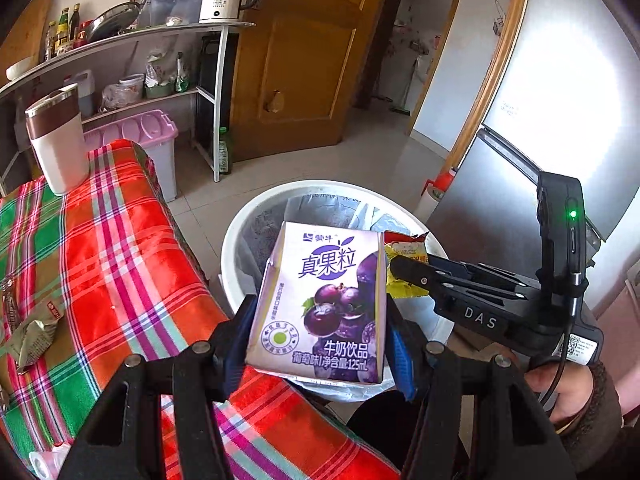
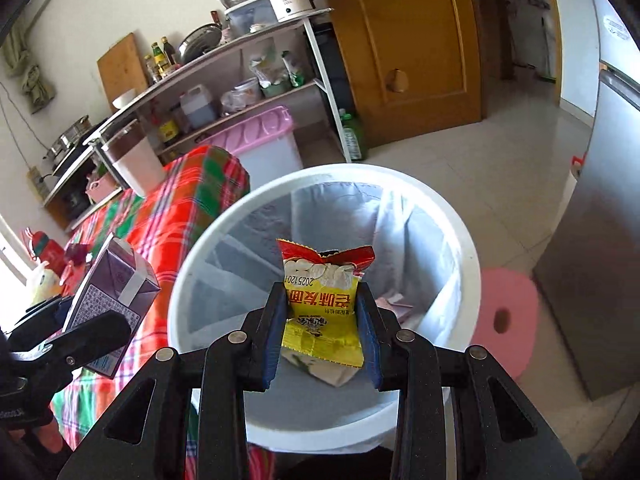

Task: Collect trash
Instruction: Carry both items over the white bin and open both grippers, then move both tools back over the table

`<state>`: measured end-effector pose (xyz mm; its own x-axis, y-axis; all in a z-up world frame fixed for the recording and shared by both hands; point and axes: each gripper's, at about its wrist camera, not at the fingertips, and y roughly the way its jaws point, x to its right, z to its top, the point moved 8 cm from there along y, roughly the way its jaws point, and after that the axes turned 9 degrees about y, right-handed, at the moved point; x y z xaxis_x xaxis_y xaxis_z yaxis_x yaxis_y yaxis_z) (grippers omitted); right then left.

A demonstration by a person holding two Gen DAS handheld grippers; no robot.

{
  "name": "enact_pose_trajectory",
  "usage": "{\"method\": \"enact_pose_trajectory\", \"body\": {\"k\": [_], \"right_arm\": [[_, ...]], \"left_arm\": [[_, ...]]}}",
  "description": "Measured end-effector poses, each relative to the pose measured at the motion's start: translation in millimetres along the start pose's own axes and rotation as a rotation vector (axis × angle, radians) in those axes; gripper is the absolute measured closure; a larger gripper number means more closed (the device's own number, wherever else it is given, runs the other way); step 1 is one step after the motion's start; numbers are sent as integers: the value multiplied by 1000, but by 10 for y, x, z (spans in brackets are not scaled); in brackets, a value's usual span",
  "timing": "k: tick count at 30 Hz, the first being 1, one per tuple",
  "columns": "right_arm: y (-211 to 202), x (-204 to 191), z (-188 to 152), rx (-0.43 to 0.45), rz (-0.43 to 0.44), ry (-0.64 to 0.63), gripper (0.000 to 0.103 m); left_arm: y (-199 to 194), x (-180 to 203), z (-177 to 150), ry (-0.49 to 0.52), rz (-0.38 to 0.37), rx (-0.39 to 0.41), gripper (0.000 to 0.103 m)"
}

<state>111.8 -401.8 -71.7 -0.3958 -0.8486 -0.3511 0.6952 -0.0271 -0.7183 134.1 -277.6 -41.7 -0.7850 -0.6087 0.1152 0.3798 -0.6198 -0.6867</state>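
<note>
Over the white trash bin (image 2: 472,264), which stands on the floor just beside the desk (image 1: 120,240) with its plaid cloth, both claws hold something. The left claw (image 1: 320,336) pinches a purple grape milk-drink carton (image 1: 324,304) by its two sides, the printed face toward the camera. The right claw (image 2: 323,328) pinches a yellow and red snack wrapper (image 2: 324,300) between its blue pads, above the bin's lined interior.

The carton looks the riskier of the two. In the right wrist view it (image 2: 110,304) hangs at the bin's left edge, over the rim and the cloth more than over the opening. Let go there, it could strike the rim and tip back onto the desk or down to the floor. If any liquid remains inside, which I cannot tell, it might leak onto the cloth.

The wrapper is light and crumpled. It could cling to a pad when the claw spreads, or drift sideways as it falls, though it sits well inside the rim.

The two claws are near each other, the right one (image 1: 394,270) just beside the carton's edge, so a careless swing could knock the carton loose.

A crumpled green-brown wrapper (image 1: 34,330) lies on the desk at the left, not yet collected.
</note>
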Motion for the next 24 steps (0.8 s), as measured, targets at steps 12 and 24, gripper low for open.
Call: {"method": "enact_pose_trajectory", "body": {"k": [12,24], "right_arm": [[128,243,5,-14,-98,-27,63],[-20,104,-43,7,-57,-5,53]], "left_arm": [[246,157,9,19,-17,-25,34],[-32,16,-79,-20,6,5,31]]}}
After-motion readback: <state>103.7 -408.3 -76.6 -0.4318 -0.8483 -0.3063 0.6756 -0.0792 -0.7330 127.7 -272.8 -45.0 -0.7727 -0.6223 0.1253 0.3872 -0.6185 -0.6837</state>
